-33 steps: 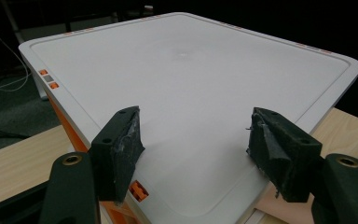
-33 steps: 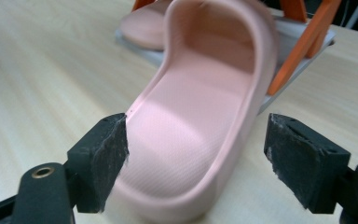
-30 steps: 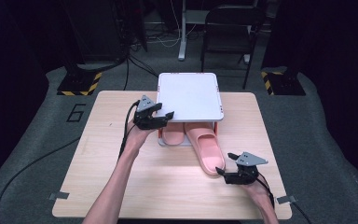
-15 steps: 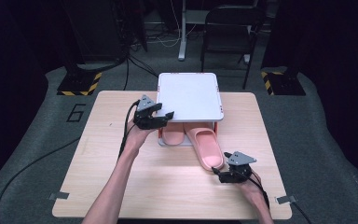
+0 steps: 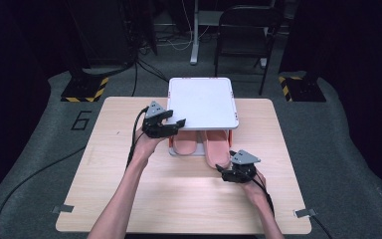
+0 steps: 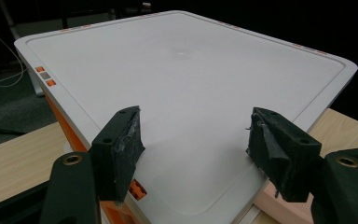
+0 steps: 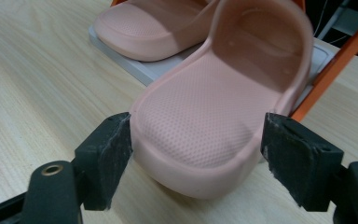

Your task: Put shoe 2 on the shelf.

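A white two-tier rack stands mid-table; its top shelf (image 5: 201,102) (image 6: 186,79) rests on orange posts (image 7: 340,65). Two pink slippers lie on the lower shelf (image 7: 144,70): the left slipper (image 5: 185,144) (image 7: 144,28) and the right slipper (image 5: 218,149) (image 7: 214,121), whose heel sticks out over the table. My right gripper (image 5: 222,172) (image 7: 198,140) is open, its jaws straddling that heel, pads close to both sides. My left gripper (image 5: 176,124) (image 6: 198,140) hovers open over the top shelf's front left corner, holding nothing.
The wooden table (image 5: 129,199) has bare room in front of and to both sides of the rack. A black chair (image 5: 243,30) and cables lie on the floor beyond. Tape marks (image 5: 62,209) sit at the table's near corners.
My right gripper has moved forward toward the rack, and the right slipper has slid farther under the top shelf and straightened. The left gripper has stayed put.
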`<state>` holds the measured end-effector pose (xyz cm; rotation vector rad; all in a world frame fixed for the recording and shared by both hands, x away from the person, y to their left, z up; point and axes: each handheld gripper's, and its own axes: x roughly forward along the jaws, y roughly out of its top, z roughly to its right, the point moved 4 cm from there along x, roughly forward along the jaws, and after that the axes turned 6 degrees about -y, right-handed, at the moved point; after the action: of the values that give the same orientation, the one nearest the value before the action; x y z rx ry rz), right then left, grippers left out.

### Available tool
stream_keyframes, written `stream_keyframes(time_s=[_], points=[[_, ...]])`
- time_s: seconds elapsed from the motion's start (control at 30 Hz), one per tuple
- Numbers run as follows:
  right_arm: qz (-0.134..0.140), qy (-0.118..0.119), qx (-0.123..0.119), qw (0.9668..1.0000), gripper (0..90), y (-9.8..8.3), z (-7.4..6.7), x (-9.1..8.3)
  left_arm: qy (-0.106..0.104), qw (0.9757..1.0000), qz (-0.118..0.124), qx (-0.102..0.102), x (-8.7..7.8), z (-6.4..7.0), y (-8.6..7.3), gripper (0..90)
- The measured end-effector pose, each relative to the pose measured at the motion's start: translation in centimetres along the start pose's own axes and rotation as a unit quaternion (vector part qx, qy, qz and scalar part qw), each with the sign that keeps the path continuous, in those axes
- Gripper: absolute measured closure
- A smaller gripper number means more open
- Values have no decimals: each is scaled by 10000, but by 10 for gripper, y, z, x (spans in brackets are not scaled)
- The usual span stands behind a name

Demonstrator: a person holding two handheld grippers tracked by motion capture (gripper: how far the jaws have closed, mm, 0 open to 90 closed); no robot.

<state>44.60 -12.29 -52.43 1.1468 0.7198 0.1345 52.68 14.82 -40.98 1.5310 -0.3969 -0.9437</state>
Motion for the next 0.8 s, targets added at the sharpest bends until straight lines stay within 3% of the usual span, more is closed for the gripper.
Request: stream_keyframes(time_s=[0.1,0.17,0.23,0.4,0.43,0.47,0.63,0.8], points=[[33,103,246,9996,252,-4,1,-10,-18,10000,-2,-13,0,0,0,342],[-59,78,183,9998,283,-10,3,-14,-17,10000,10,-19,0,0,0,342],[-176,201,63,9996,333,-18,3,-15,-36,10000,-13,-27,-1,-1,0,342],[-418,212,-79,9989,368,-20,-3,-2,-27,10000,-11,-45,-1,-1,0,342],[-362,210,-157,9990,365,-17,-3,3,-27,10000,-13,-46,-1,0,0,342],[-396,206,-44,9990,368,-15,-4,6,-4,10000,20,-45,0,0,0,342],[-356,210,-140,9990,366,-2,-3,28,-27,10000,-19,-62,-1,0,0,342],[-399,145,74,9991,370,7,-3,44,-27,10000,21,-71,0,0,0,342]])
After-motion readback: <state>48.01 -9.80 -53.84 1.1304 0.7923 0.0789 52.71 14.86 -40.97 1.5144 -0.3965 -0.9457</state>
